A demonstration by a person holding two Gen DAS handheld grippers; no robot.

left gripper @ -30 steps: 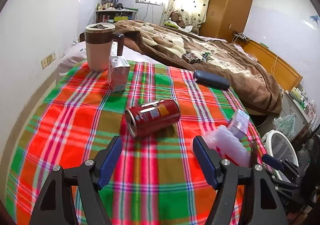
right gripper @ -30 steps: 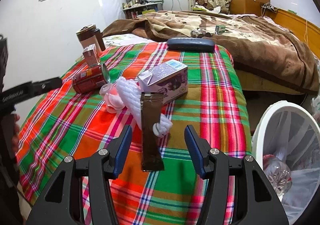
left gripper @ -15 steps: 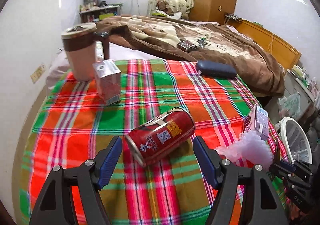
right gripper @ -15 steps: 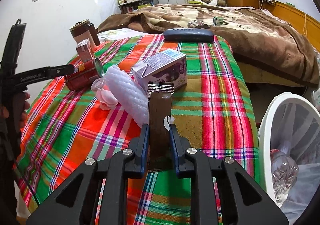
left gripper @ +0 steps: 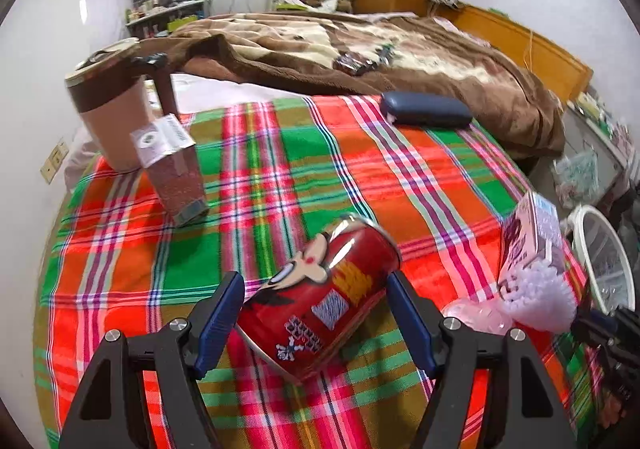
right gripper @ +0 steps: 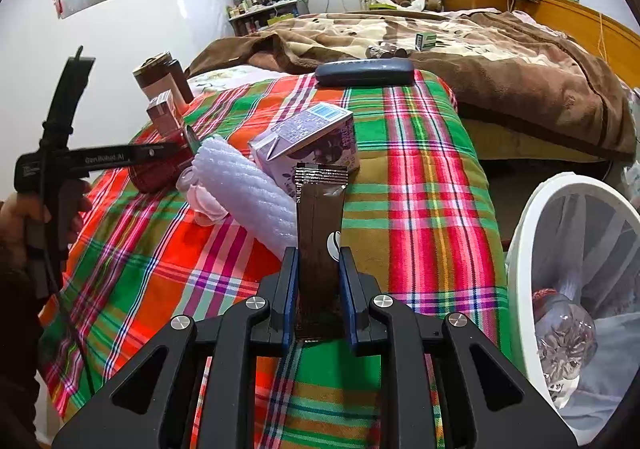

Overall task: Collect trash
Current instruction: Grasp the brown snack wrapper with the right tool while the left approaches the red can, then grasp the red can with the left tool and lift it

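A red drink can (left gripper: 320,289) lies on its side on the plaid cloth (left gripper: 280,153). My left gripper (left gripper: 314,287) is open and straddles the can, a blue pad close on each side. In the right wrist view my right gripper (right gripper: 318,253) is shut on a brown sachet (right gripper: 320,205), which stands up between the pads. Behind the sachet lie a purple drink carton (right gripper: 312,137), a white ridged foam piece (right gripper: 244,189) and a pink plastic cup (right gripper: 204,205). A small brown carton (left gripper: 172,169) stands beside a lidded mug (left gripper: 108,109).
A white bin (right gripper: 532,229) lined with a bag stands off the cloth's right edge, with a clear bottle (right gripper: 560,333) inside. A dark glasses case (left gripper: 424,111) lies at the far edge. A brown blanket (right gripper: 480,61) covers the bed beyond. A hand (right gripper: 20,221) holds the left gripper's handle.
The left gripper moved forward and down until the can lay between its fingers. The right gripper's jaws shut on the brown sachet, whose top now stands up from the cloth.
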